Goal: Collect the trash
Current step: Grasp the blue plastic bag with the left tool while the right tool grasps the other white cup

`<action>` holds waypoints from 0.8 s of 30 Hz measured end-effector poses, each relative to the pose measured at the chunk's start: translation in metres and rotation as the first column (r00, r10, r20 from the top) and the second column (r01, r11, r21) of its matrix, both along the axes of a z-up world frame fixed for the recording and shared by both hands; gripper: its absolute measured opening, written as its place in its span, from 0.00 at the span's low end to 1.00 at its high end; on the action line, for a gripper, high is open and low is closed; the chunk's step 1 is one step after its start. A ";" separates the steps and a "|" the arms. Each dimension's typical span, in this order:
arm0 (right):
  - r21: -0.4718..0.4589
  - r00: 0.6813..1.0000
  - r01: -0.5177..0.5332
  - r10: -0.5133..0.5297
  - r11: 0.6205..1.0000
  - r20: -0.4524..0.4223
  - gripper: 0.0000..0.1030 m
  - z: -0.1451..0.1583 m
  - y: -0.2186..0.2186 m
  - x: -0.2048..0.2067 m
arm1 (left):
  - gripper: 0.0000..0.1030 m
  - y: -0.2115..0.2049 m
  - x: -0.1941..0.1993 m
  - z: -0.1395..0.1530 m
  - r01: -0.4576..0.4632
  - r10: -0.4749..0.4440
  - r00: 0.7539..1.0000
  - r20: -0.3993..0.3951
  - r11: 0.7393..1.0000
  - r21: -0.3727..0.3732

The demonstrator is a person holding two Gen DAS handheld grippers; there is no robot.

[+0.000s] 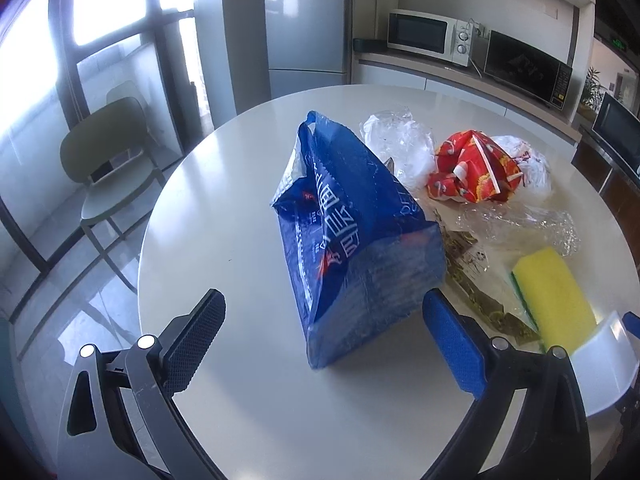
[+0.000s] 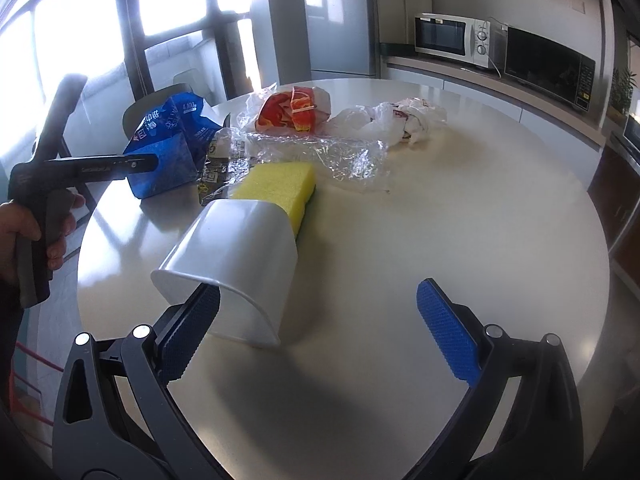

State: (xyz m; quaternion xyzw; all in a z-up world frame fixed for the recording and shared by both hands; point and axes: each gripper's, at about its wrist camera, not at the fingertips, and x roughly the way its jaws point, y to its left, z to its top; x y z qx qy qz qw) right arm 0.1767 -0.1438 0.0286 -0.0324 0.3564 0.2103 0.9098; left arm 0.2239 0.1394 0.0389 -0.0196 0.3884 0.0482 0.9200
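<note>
A crumpled blue bag lies on the round white table, just ahead of my open left gripper. Beyond it are a red wrapper, white plastic bags and clear film. A yellow sponge lies at right. In the right wrist view a white bin lies on its side, mouth toward me, with the left finger of my open right gripper at its rim. The sponge, blue bag, red wrapper and white bags lie behind it.
A green chair stands left of the table by the window. A fridge and a counter with two microwaves are behind. The left hand-held gripper shows in the right wrist view, over the table's left edge.
</note>
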 end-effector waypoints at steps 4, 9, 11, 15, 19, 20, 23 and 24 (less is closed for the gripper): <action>0.007 1.000 -0.014 0.014 1.000 0.000 0.80 0.001 0.011 0.005 | 0.84 0.004 0.015 -0.006 -0.008 0.007 1.000 -0.029 1.000 -0.029; 0.000 0.998 -0.044 0.044 0.999 -0.046 0.39 -0.006 0.021 0.016 | 0.42 0.005 0.025 -0.015 -0.005 0.003 0.998 -0.069 0.999 -0.037; 0.002 0.997 -0.050 0.050 0.999 -0.064 0.14 -0.010 0.020 0.020 | 0.24 0.008 0.024 -0.016 -0.013 0.010 0.997 -0.071 0.999 -0.035; 0.028 0.997 -0.044 0.046 0.999 -0.069 0.02 -0.010 0.013 0.017 | 0.06 0.012 0.025 -0.013 -0.034 0.032 0.998 -0.059 0.999 -0.035; 0.049 0.997 -0.032 0.036 0.998 -0.069 0.02 -0.006 0.003 0.014 | 0.02 0.012 0.024 -0.010 -0.036 0.034 0.998 -0.053 0.998 -0.043; 0.061 0.997 -0.027 0.032 0.998 -0.068 0.02 -0.004 0.000 0.013 | 0.02 0.012 0.022 -0.008 -0.034 0.032 0.998 -0.046 0.999 -0.039; 0.096 0.997 -0.018 0.025 0.995 -0.067 0.02 0.003 -0.010 0.009 | 0.02 0.010 0.018 -0.002 -0.036 0.034 0.999 -0.033 0.998 -0.043; 0.104 0.997 -0.017 0.025 0.994 -0.068 0.02 0.005 -0.013 0.010 | 0.02 0.010 0.016 0.000 -0.038 0.036 0.999 -0.027 0.998 -0.049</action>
